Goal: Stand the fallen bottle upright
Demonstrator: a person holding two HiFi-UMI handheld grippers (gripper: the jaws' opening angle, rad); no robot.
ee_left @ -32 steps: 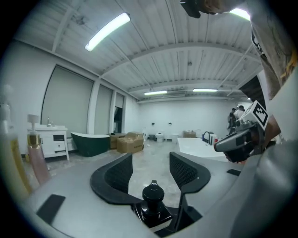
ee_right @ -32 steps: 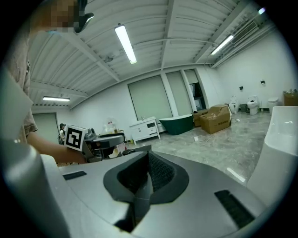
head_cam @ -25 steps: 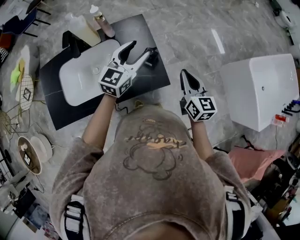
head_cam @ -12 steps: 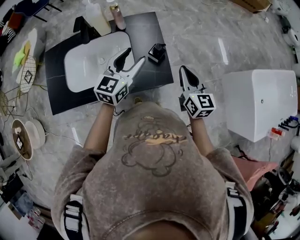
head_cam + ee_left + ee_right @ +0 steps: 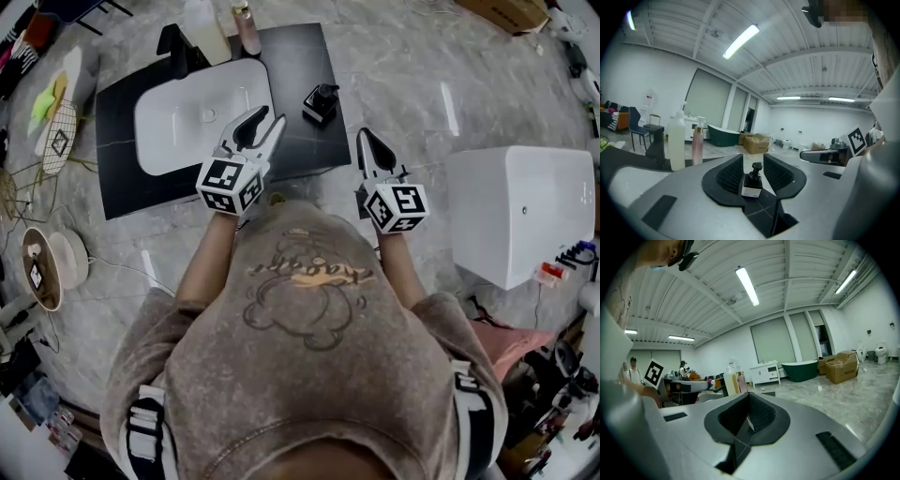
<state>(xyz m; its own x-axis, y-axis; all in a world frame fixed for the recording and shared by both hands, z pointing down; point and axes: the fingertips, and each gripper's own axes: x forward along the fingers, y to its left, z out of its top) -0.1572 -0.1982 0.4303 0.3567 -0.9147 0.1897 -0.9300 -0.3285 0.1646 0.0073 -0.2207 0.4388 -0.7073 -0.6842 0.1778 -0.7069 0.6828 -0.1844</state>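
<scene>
While its ribbed black jaws are closing on nothing, the left hand-held gripper (image 5: 265, 122) faces the bottle (image 5: 320, 101). The bottle is small, dark and square, with a pump top and pale label, and stands upright ahead on the matte black table (image 5: 300, 56). The right hand-held gripper (image 5: 366, 141) is clenched and empty.

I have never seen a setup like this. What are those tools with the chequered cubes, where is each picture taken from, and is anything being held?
There is no robot here: a person holds a two-jaw gripper in each hand. The head view comes from a camera on the person's head, looking down. The two gripper views come from cameras riding on each tool, looking along its jaws. The left gripper has its jaws apart and closing, with nothing pressed between them. A small dark pump bottle stands upright beyond them on a black slab, beside a white basin. The right gripper is shut and empty.
</scene>
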